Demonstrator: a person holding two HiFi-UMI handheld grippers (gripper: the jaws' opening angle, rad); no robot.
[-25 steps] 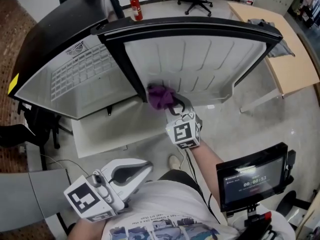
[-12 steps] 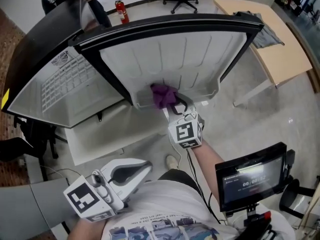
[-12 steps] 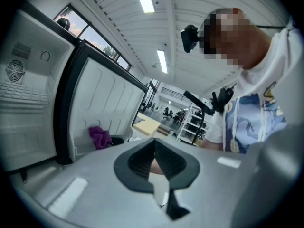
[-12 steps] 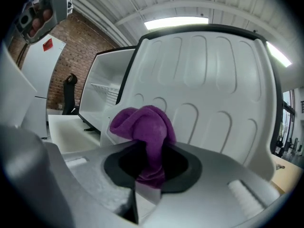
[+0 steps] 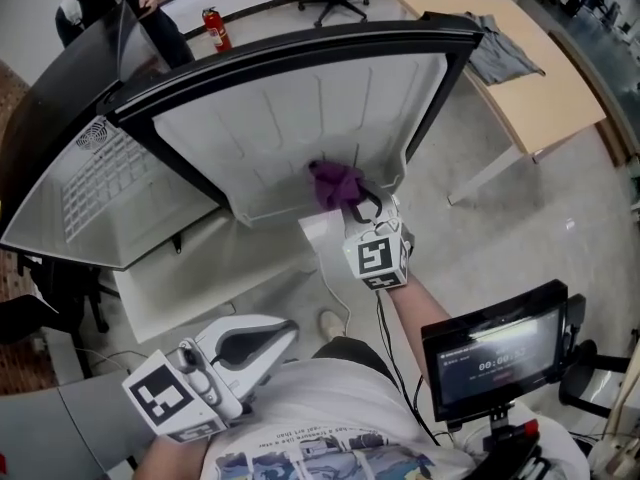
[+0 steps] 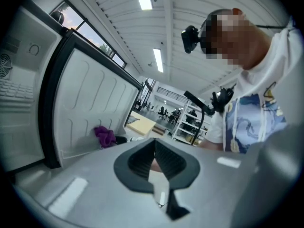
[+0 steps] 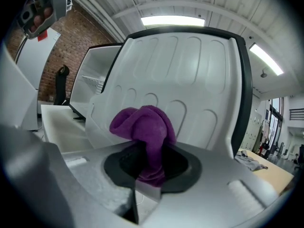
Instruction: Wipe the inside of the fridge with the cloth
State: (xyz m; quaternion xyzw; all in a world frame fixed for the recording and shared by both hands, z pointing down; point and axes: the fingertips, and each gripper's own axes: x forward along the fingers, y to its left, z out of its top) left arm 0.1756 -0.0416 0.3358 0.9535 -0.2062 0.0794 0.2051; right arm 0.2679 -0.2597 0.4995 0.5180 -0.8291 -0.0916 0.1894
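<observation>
Near our waist, our left gripper (image 5: 280, 336) hangs with jaws closed on nothing. Farther out, our right gripper (image 5: 362, 206) pinches the purple cloth (image 5: 336, 182), which hides its fingertips, against the open fridge door (image 5: 300, 108).

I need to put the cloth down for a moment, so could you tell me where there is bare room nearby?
The white slab below the fridge door, left of the right hand-held gripper, is bare. The wooden table is free except for a grey garment at its far end. Around the purple cloth it is crowded.
</observation>
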